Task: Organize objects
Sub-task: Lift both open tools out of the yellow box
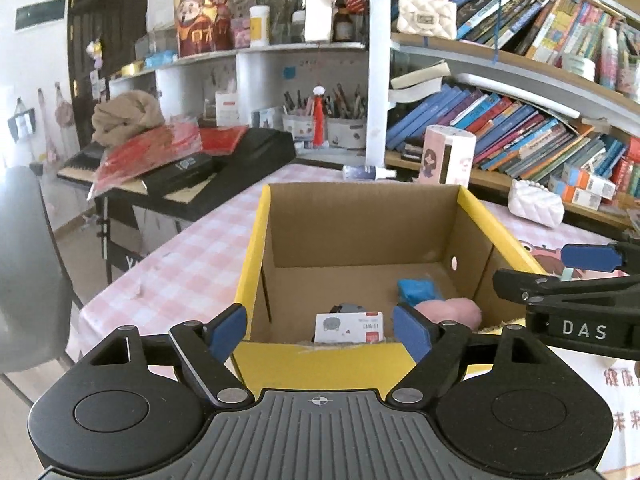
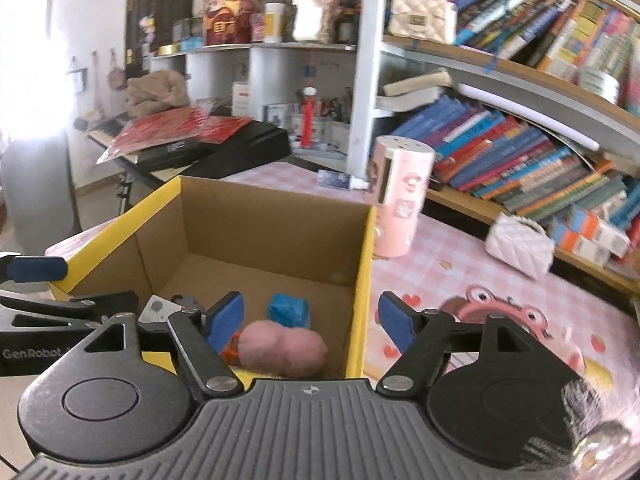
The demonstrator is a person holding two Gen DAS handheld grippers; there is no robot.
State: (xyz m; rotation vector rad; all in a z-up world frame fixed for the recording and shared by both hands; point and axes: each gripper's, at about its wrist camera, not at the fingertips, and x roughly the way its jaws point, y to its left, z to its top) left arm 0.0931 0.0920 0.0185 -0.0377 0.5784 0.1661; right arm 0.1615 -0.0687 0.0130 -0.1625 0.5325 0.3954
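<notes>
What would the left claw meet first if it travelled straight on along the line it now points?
Probably the near yellow wall of the cardboard box, directly ahead of the open left claw. If it cleared that rim, the small white carton inside comes next. Depth is uncertain.

White card box (image 1: 349, 326) half hidden behind carton wall (image 1: 320, 364); its print unreadable.

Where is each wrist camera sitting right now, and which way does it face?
Left wrist: on the left tool, open at the near wall of the cardboard box, facing the bookshelf; the right tool shows at the right edge.
Right wrist: on the right tool, open, straddling the box's right wall, facing the same way; the left tool shows at the left edge.
Shared: box, pink plush, blue item.
</notes>
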